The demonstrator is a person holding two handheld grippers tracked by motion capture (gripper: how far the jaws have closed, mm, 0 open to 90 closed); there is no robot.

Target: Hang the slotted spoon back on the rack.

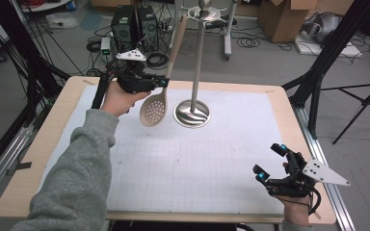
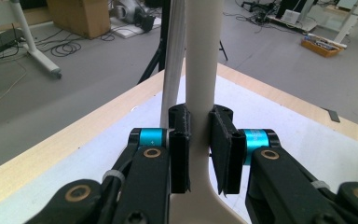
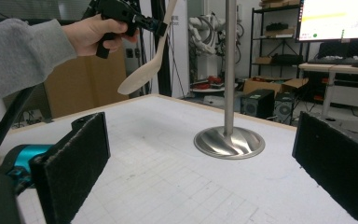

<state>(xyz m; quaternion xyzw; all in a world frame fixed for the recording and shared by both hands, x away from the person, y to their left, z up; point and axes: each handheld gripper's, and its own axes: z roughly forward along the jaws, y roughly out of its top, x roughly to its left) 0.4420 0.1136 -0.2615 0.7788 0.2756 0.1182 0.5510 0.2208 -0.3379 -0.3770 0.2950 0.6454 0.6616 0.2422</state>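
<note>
Left claw [image 1: 163, 82] is clamped on the handle of the beige slotted spoon [image 1: 155, 109], roughly mid-shaft; the left gripper view shows both pads [image 2: 181, 140] pressed flat against it. Spoon is held in the air over the far left of the table [image 1: 48, 144], perforated bowl down, handle tilted up towards the head of the steel utensil stand [image 1: 192, 111]. I can't tell whether the handle tip is on a hook or just beside one.

Right claw [image 1: 270, 162] is wide open with nothing in it, parked low at the near right corner, pointing at the stand base.

Step, as I read it: hanging the spoon on the stand, or lifting it off; the frames don't say which. Next move needs fine control at the handle tip against the hook, keeping the grip firm so the spoon doesn't pivot between the pads, and staying clear of the pole.

Writing: none readable. Monitor [image 3: 338, 18] in the right gripper view shows text too small to read.
</note>
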